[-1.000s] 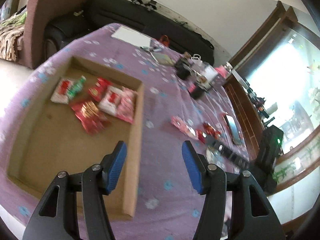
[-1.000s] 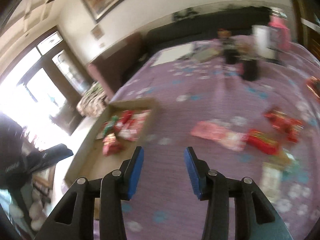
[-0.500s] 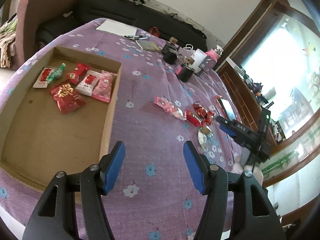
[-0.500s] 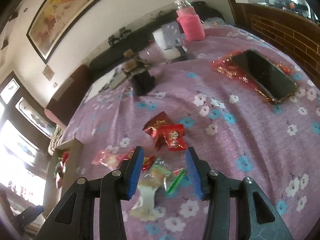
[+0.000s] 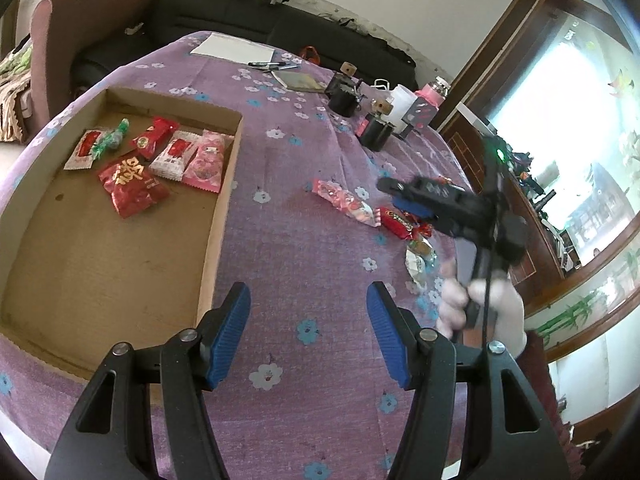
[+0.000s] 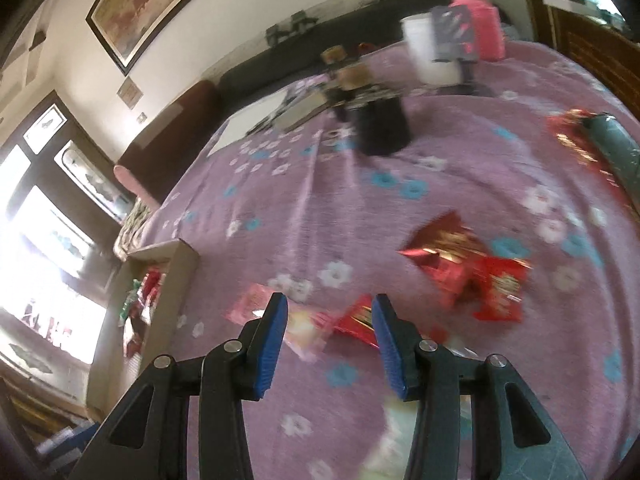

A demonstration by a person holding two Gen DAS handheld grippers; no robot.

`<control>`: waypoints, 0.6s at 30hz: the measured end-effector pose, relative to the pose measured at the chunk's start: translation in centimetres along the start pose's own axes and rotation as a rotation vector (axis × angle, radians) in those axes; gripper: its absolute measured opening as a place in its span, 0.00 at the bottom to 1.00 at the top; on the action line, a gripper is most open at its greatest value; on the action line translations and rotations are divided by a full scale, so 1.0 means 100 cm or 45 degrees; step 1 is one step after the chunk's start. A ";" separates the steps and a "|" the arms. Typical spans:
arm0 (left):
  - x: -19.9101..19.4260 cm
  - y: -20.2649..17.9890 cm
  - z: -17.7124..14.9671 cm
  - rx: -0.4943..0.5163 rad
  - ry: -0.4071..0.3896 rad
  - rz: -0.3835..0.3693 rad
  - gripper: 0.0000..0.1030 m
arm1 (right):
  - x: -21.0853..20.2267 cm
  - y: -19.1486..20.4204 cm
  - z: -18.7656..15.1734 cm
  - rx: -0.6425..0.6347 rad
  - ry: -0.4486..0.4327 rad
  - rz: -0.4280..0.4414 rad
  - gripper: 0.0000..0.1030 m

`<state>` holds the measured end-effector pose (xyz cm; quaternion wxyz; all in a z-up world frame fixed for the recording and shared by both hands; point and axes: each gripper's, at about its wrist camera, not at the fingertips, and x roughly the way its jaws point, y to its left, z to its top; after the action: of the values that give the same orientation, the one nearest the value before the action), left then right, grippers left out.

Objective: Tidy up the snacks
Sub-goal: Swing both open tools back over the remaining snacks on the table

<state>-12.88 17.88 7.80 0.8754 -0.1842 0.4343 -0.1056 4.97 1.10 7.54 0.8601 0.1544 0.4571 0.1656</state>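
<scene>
Your loose snack packets (image 5: 400, 222) lie on the purple flowered cloth (image 5: 288, 240) of the desk — six more sit in the cardboard tray (image 5: 218, 216). Your right gripper (image 6: 329, 328) hangs over a red packet (image 6: 356, 320), jaws apart, gripping nothing. Your left gripper (image 5: 308, 316) — jaws wide, empty — hovers beside the tray.

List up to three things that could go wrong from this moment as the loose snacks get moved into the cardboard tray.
1. The right gripper hangs open over a red packet overlapping a pink packet; closing might pinch both or catch the tablecloth.
2. The right wrist view is blurred; a fast approach could knock the red packet aside.
3. The cardboard tray has a raised wall; a low carry could snag on it.
</scene>
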 end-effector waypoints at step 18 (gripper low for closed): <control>0.011 0.006 -0.004 -0.023 0.034 0.010 0.58 | -0.014 0.002 -0.010 -0.097 0.011 0.064 0.50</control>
<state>-12.53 17.91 6.56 0.8681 -0.1891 0.4478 -0.1007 3.36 0.78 8.13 0.8589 0.1322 0.4503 0.2051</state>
